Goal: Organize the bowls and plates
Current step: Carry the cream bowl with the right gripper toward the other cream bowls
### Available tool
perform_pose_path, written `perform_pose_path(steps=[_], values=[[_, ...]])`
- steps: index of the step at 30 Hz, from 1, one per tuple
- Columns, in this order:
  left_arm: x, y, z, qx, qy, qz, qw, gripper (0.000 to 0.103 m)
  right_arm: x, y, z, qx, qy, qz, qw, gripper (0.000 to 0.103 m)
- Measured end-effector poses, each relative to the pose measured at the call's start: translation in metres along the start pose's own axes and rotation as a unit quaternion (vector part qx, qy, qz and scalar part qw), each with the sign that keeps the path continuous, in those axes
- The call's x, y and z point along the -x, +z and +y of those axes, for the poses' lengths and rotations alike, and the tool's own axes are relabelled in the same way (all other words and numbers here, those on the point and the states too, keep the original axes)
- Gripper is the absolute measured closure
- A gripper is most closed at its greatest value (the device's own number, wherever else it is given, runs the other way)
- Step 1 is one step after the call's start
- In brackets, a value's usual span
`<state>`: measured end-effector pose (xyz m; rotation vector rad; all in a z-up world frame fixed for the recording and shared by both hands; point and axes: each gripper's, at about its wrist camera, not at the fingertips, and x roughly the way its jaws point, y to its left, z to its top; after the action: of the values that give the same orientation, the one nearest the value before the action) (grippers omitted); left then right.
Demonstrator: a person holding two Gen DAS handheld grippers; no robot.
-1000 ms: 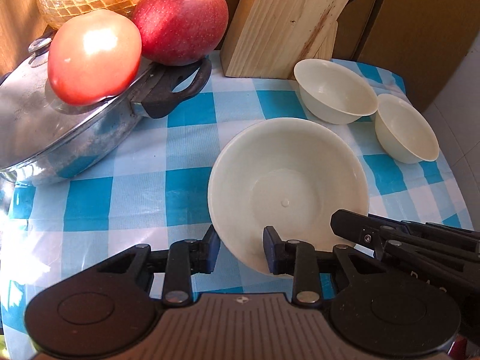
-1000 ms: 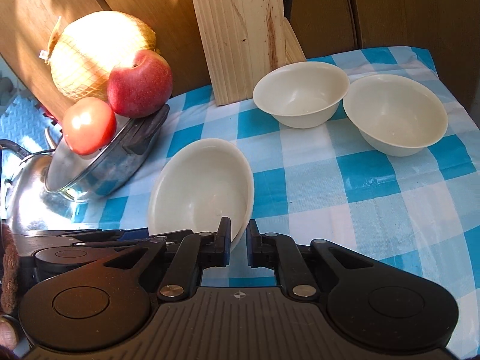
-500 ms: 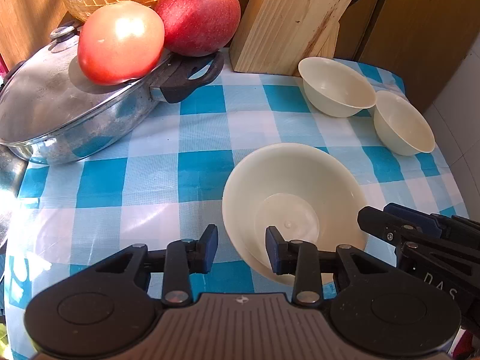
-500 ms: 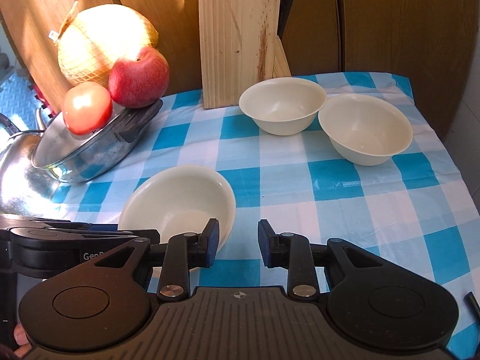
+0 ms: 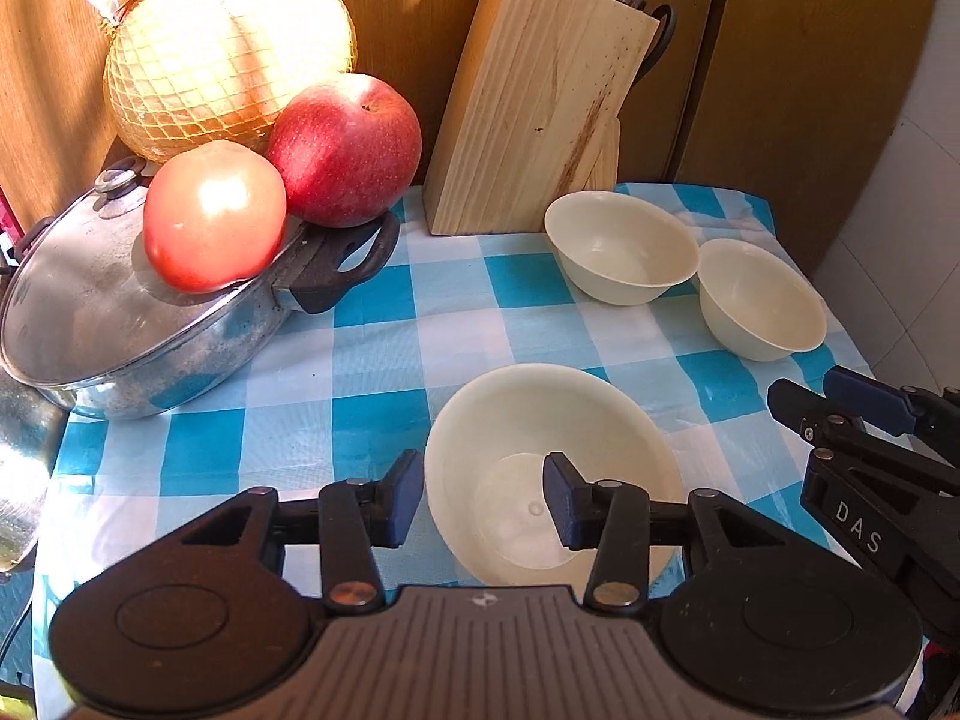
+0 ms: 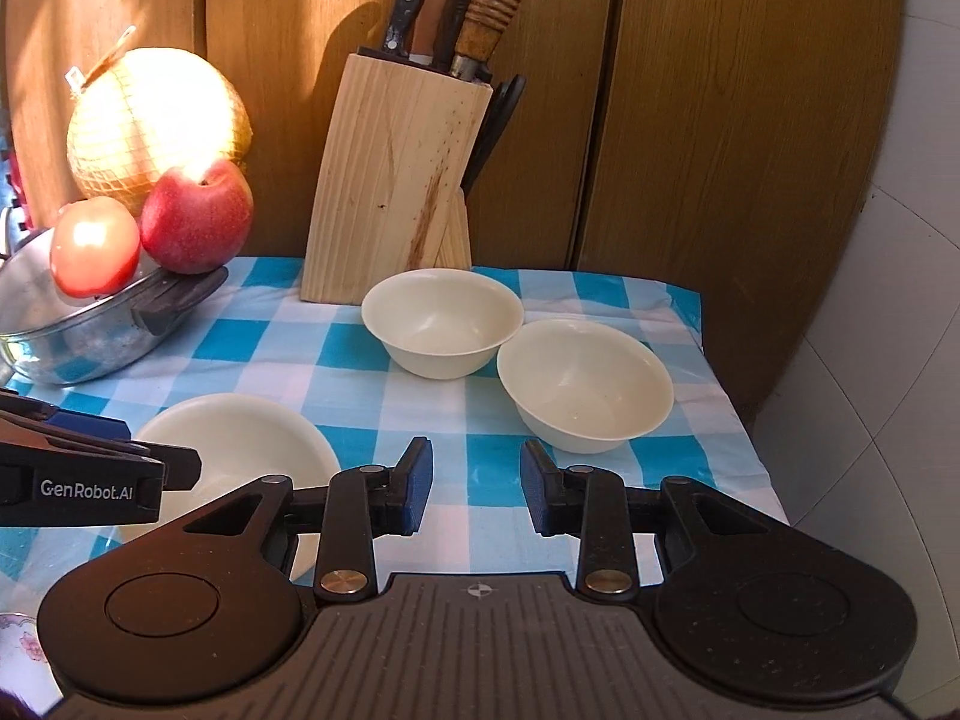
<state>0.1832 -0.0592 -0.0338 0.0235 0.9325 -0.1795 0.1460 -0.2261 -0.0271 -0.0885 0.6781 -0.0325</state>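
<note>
Upper left: netted melon (image 5: pixel 231 48), red apple (image 5: pixel 345 150), tomato (image 5: pixel 213 216) atop lidded steel pot (image 5: pixel 120 324). Upper centre: wooden knife block (image 5: pixel 540 102). Blue-checked cloth (image 5: pixel 372 372) covers bench.

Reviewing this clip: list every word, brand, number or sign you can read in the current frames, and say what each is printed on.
"GenRobot.AI": white print on the side of the left gripper, seen in the right wrist view.
"DAS": white letters on the side of the right gripper, seen in the left wrist view; the print may run on out of sight.
Tag on the netted pomelo: too small to read.
No readable text on the bowls, pot or knife block.
</note>
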Motion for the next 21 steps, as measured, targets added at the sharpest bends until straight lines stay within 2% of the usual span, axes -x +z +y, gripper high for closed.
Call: perform_pose_path(steps=[4, 10, 14, 21], values=[[0.000, 0.005, -0.008, -0.010, 0.001, -0.010, 0.9999, 0.064, 0.000, 0.001, -0.002, 0.013, -0.026, -0.016, 0.999, 0.063], [-0.003, 0.013, -0.016, -0.016, -0.001, -0.017, 0.9997, 0.063, -0.006, 0.002, -0.006, 0.017, -0.040, -0.020, 0.999, 0.063], [-0.002, 0.024, -0.018, -0.003, -0.017, -0.025, 0.9995, 0.062, -0.009, 0.004, -0.010, 0.009, -0.036, -0.019, 0.999, 0.063], [-0.008, 0.031, -0.027, -0.018, -0.022, -0.027, 0.9992, 0.062, -0.015, 0.004, -0.015, -0.014, -0.021, -0.005, 1.000, 0.063]])
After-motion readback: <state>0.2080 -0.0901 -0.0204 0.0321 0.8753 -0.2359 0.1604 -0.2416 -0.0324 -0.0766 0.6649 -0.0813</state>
